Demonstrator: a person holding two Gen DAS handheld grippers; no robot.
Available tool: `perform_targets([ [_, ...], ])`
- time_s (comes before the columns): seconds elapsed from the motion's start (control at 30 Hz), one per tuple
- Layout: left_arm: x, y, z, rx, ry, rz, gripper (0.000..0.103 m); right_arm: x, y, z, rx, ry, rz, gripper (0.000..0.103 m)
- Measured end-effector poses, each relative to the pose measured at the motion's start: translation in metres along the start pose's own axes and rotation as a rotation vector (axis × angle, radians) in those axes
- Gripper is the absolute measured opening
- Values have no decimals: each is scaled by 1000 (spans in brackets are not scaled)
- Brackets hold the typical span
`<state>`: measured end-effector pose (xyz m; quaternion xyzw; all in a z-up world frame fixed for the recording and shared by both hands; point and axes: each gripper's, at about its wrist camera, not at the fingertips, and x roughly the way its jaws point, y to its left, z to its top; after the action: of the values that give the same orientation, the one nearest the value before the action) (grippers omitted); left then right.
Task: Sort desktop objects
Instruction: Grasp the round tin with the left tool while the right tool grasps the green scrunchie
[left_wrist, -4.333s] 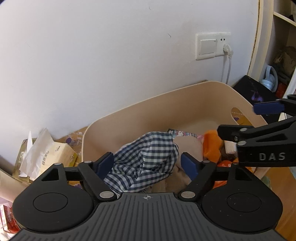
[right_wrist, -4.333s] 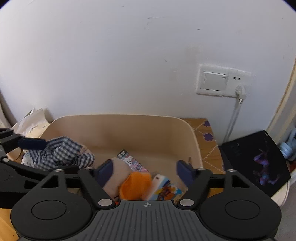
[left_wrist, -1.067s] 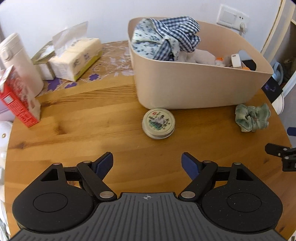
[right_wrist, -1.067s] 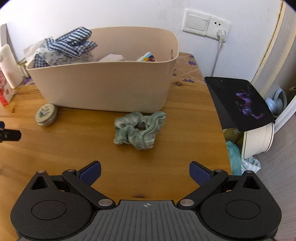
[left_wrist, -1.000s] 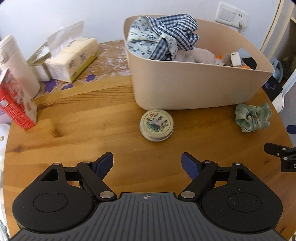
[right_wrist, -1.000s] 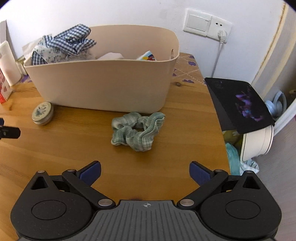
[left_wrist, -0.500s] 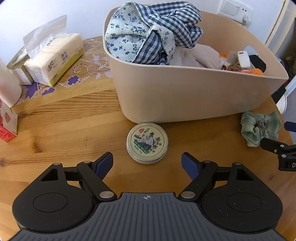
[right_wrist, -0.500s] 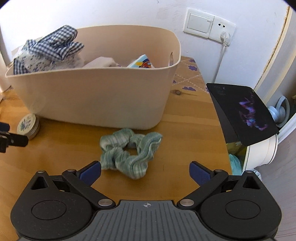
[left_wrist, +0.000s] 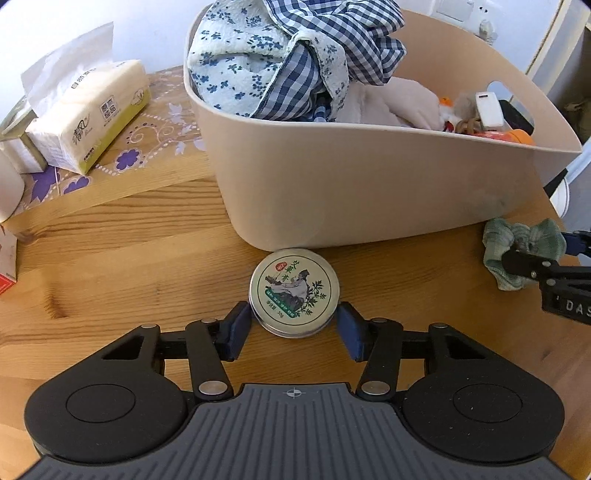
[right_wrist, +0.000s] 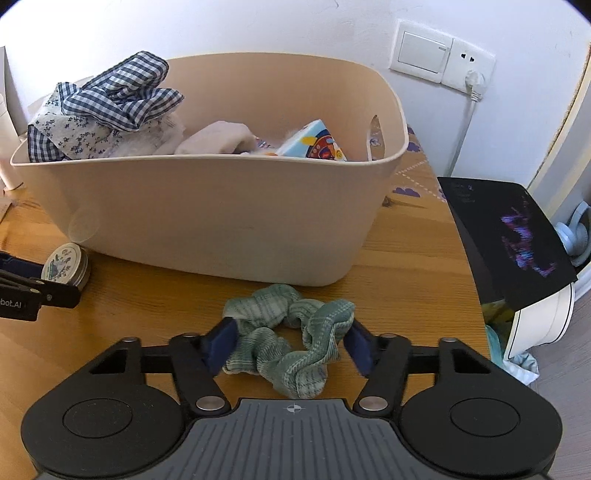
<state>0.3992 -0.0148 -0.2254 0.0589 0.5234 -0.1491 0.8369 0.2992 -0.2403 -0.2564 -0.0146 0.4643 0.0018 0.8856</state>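
Observation:
A round tin (left_wrist: 294, 287) with a green picture on its lid lies on the wooden table (left_wrist: 110, 266), right in front of the beige bin (left_wrist: 369, 192). My left gripper (left_wrist: 293, 326) is closing, and both blue pads touch the tin's rim. A green scrunchie (right_wrist: 273, 347) lies before the bin (right_wrist: 221, 206) further right. My right gripper (right_wrist: 289, 341) is closing around it; the pads just reach the uncrushed fabric. Checked and flowered cloth (left_wrist: 295, 55) is heaped in the bin.
A tissue pack (left_wrist: 92, 118) and a white bottle (left_wrist: 9, 184) stand at the back left. A black tablet (right_wrist: 509, 236) overhangs the table's right edge. The wall with a socket (right_wrist: 439, 59) is behind the bin.
Both grippers moved forward and down over the table. Their wide-open jaws have narrowed, the left around the tin, the right around the scrunchie.

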Motion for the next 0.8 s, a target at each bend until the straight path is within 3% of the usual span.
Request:
perform_targets([
  [0.07, 0, 0, -1, 10, -2, -2, 52, -1, 1, 0, -7, 1, -4, 36],
  [0.17, -2, 1, -3, 13, -3, 11, 52, -4, 2, 1, -25, 8, 4, 14],
  [0.33, -7, 4, -9, 16, -10, 17, 51, -11, 5, -3, -45, 10, 12, 8],
  [0.8, -45, -1, -28, 24, -69, 43, 46, -53, 3, -20, -22, -42, 33, 8],
])
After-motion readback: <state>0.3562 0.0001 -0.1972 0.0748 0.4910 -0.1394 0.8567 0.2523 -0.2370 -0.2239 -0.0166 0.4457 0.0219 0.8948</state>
